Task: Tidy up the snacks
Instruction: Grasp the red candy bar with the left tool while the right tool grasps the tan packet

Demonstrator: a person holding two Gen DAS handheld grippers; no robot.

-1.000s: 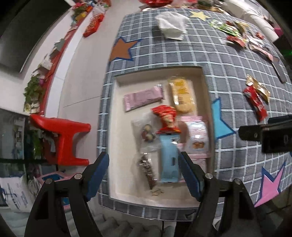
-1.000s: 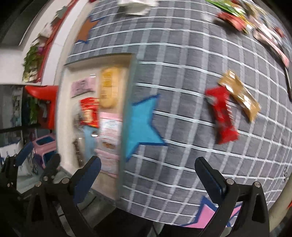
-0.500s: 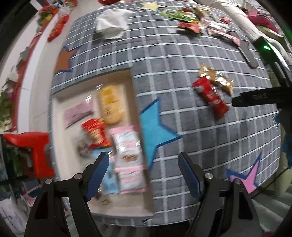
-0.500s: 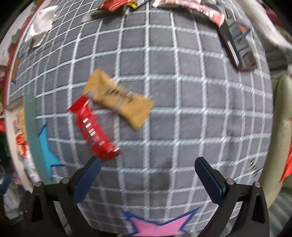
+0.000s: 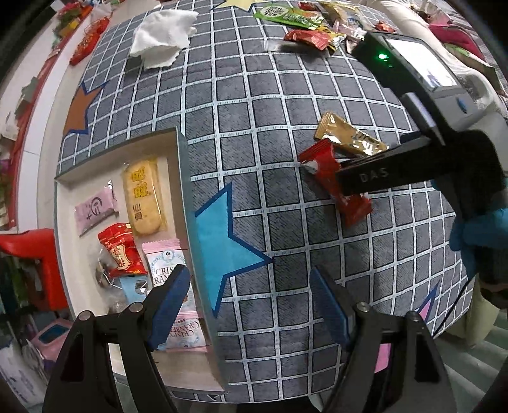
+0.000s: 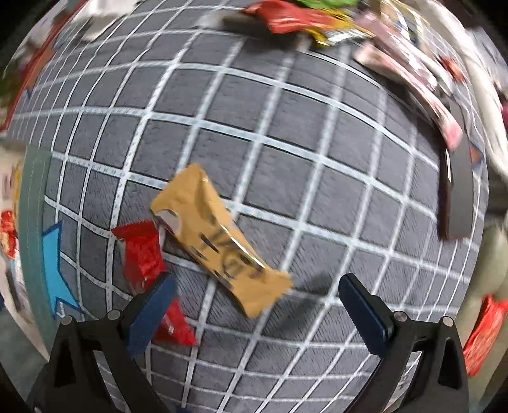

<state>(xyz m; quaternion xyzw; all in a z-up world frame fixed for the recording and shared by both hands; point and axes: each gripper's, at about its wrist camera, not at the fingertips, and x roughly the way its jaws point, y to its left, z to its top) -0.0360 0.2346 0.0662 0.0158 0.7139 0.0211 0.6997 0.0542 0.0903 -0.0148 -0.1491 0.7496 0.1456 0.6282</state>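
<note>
A gold snack packet (image 6: 222,244) and a red snack packet (image 6: 143,257) lie touching each other on the grey checked tablecloth (image 6: 285,127). My right gripper (image 6: 258,311) hangs open just above them. Its left finger covers the red packet's lower part, and the gold packet's end lies between the fingers. A beige tray (image 5: 63,197) at the table's left holds several snacks, among them a yellow rice cracker (image 5: 143,197) and a pink cranberry packet (image 5: 171,270). Above the tray's right wall and a blue star (image 5: 222,241), my left gripper (image 5: 250,305) is open and holds nothing.
A white cloth (image 5: 162,35) and a heap of mixed snacks (image 5: 304,25) lie at the far edge. A dark flat device (image 6: 457,190) rests right of the gold packet. A blue-gloved hand (image 5: 476,232) holds the right tool. A red stool (image 5: 38,254) stands beyond the table's left side.
Both grippers moved rightward over the cloth. The left went from above the tray's middle to its right wall. The right came down close over the red and gold packets.
</note>
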